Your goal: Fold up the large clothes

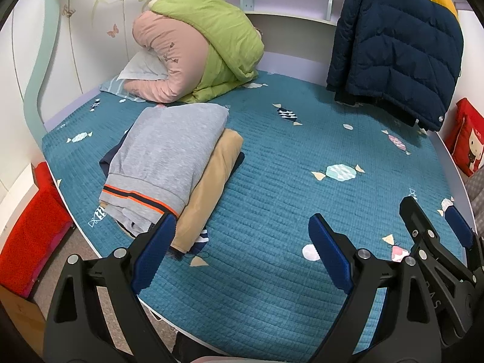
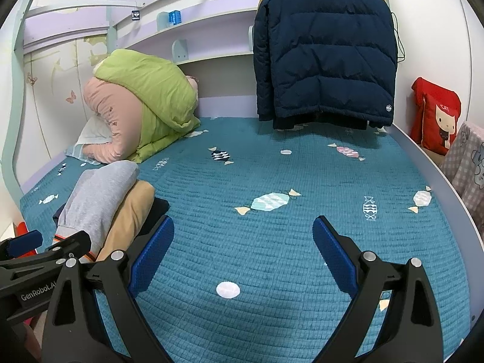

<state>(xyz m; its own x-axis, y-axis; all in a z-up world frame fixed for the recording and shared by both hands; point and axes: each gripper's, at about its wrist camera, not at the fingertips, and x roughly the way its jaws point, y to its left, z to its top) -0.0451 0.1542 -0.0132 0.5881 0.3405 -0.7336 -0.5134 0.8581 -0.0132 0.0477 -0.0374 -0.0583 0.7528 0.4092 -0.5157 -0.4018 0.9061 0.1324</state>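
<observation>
A navy and yellow puffer jacket [image 1: 396, 51] [image 2: 325, 57] hangs from the shelf over the far right of the bed. On the left of the teal quilt [image 1: 272, 181] [image 2: 272, 242] lies a stack of folded clothes: a grey sweatshirt [image 1: 163, 157] [image 2: 96, 193] on top, a tan garment [image 1: 211, 187] [image 2: 130, 211] under it. My left gripper [image 1: 242, 230] is open above the bed's near edge, holding nothing. My right gripper [image 2: 243, 233] is open over the bare quilt, also holding nothing. It shows at the left wrist view's right edge [image 1: 435, 211].
A rolled green and pink duvet [image 1: 196, 48] [image 2: 142, 109] with a pillow fills the far left corner. A red cushion [image 2: 435, 115] leans by the right wall. A red box [image 1: 33, 236] stands on the floor left of the bed. Shelves run along the headboard.
</observation>
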